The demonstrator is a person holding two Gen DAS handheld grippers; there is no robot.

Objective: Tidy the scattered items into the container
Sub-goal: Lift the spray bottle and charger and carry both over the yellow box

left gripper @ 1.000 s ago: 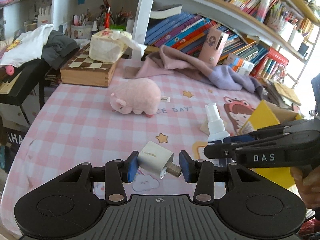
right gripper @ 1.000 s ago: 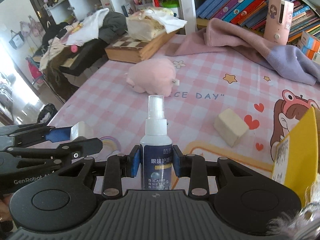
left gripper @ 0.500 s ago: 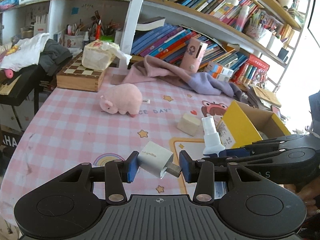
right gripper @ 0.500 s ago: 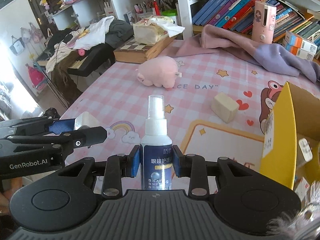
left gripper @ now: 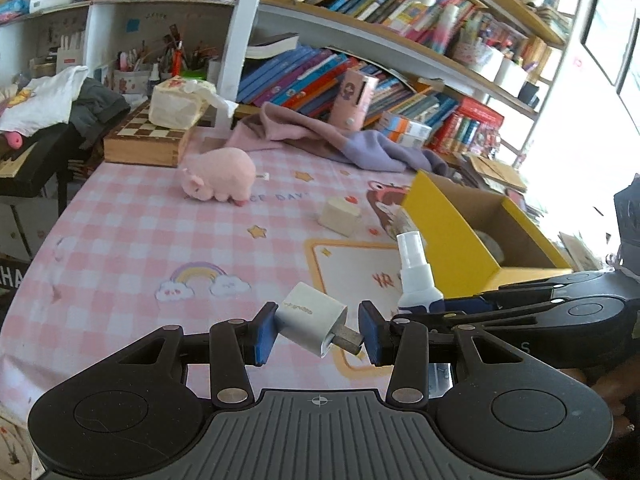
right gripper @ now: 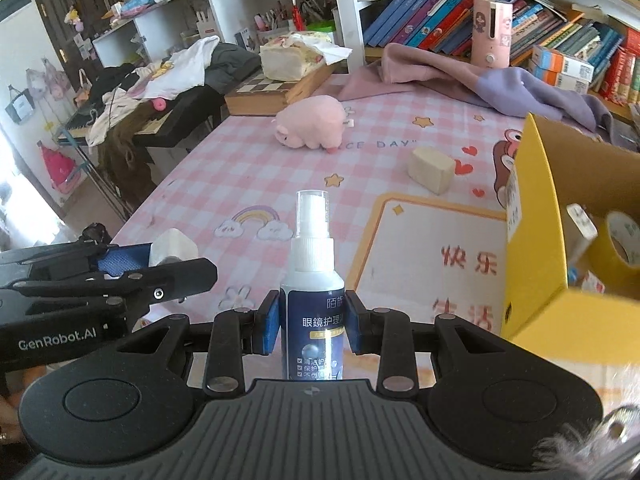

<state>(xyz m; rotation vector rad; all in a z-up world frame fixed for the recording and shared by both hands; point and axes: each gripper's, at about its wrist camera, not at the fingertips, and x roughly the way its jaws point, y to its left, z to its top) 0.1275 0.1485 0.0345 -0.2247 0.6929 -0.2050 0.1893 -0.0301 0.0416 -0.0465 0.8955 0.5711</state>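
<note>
Left gripper (left gripper: pixel 318 330) around boxy white charger (left gripper: pixel 310 317), metal plug.

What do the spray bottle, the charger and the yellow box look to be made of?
Spray bottle: smooth glossy plastic, apparently, with a clear cap and printed dark label. Charger: matte white plastic shell with a metal plug end. Yellow box: cardboard, judging by the brown inner face and folded flaps, yellow-coated outside.

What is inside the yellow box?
The yellow box holds a tape roll, a white tagged item and small packets; its near wall hides the rest.
</note>
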